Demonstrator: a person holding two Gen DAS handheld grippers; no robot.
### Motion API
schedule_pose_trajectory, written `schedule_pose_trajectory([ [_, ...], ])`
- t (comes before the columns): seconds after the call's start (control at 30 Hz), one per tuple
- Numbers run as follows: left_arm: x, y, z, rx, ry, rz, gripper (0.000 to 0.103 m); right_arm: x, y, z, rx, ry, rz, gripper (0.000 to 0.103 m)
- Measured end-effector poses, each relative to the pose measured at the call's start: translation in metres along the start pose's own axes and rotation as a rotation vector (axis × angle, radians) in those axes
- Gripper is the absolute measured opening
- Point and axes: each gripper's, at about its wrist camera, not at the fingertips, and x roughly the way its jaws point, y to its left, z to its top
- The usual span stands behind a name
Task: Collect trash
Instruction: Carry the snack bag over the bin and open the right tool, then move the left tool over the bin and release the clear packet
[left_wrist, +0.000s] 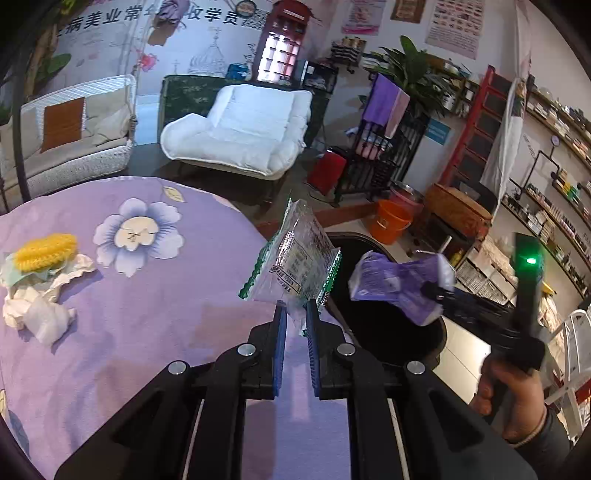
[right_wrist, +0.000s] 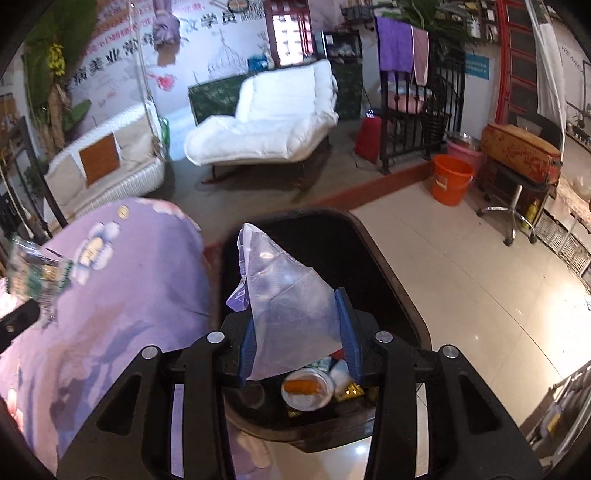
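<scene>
1. Closest in, the left gripper (left_wrist: 294, 317) pinches the lower corner of a clear wrapper with green serrated edges (left_wrist: 295, 258), holding it upright above the table's edge; its blue pads (left_wrist: 280, 350) sit close together on the plastic.
2. Likewise, the right gripper (right_wrist: 300, 328) has its jaws spread rather wide, yet a crumpled purple-and-clear plastic bag (right_wrist: 288, 295) stands between the blue pads (right_wrist: 347, 332), touching both, directly above the black trash bin (right_wrist: 388, 280).
3. Down inside that bin lie a white cup lid with an orange piece on it (right_wrist: 306, 387) and a gold foil scrap (right_wrist: 349, 390).
4. From the left wrist view, the person's right hand (left_wrist: 517, 391) grips the other tool's handle, its bag hanging over the bin's opening.
5. Further left, on the purple floral tablecloth (left_wrist: 166, 314), a yellow ribbed brush-like item (left_wrist: 46, 251) rests on crumpled white tissue (left_wrist: 40, 306), well apart from the gripper.
6. Beyond the table stand a white cushioned lounge chair (left_wrist: 243, 125), a white wicker sofa (left_wrist: 74, 147) and an orange bucket (left_wrist: 391, 221) on the floor.
</scene>
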Motion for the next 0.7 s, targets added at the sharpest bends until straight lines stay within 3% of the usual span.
schedule_pose_trajectory([
  [0.27,0.020,-0.032,-0.001,0.053,0.040,-0.039,0.012,0.061,-0.017,-0.002,0.024,0.165,-0.062,0.041],
  [0.37,0.026,-0.037,-0.005,0.059,0.056,-0.047,0.012,0.073,-0.019,-0.004,0.030,0.190,-0.083,0.047],
  [0.4,0.028,-0.039,-0.006,0.062,0.060,-0.048,0.012,0.078,-0.022,-0.005,0.034,0.198,-0.082,0.053],
  [0.5,0.033,-0.044,-0.007,0.075,0.072,-0.051,0.012,0.083,-0.024,-0.010,0.044,0.188,-0.084,0.069],
  [0.7,0.041,-0.051,-0.004,0.088,0.092,-0.075,0.012,0.059,-0.029,-0.016,0.073,0.112,-0.048,0.072],
])
